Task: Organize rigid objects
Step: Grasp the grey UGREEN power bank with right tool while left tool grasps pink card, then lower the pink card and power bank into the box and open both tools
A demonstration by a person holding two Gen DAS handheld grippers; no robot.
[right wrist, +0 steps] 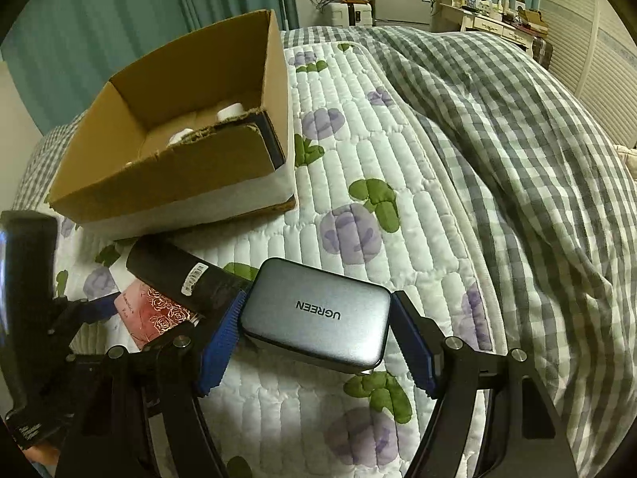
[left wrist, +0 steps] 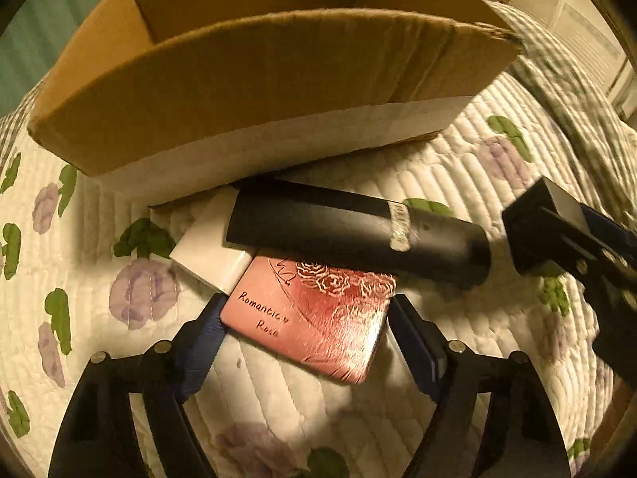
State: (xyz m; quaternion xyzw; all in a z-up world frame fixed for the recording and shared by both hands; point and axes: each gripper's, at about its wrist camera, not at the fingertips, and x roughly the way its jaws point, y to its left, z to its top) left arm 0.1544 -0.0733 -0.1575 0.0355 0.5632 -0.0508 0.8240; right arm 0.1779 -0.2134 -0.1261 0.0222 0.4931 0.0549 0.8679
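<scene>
A pink "Romantic Rose" box (left wrist: 314, 318) lies on the quilt between the fingers of my left gripper (left wrist: 306, 318), which is shut on it. A black cylinder (left wrist: 358, 235) lies across its far edge, beside a white box (left wrist: 211, 251). An open cardboard box (left wrist: 254, 91) stands behind them. In the right wrist view my right gripper (right wrist: 318, 330) is shut on a grey UGREEN charger (right wrist: 318, 318), held just above the quilt. The pink box (right wrist: 155, 310), black cylinder (right wrist: 179, 275) and cardboard box (right wrist: 179, 127) lie to its left.
The cardboard box holds white round items (right wrist: 229, 111). A grey checked duvet (right wrist: 517, 151) is bunched on the bed's right side. The flowered quilt (right wrist: 358, 159) covers the middle. Furniture and a dresser (right wrist: 477, 12) stand beyond the bed. My left gripper's body (right wrist: 32, 318) shows at the left.
</scene>
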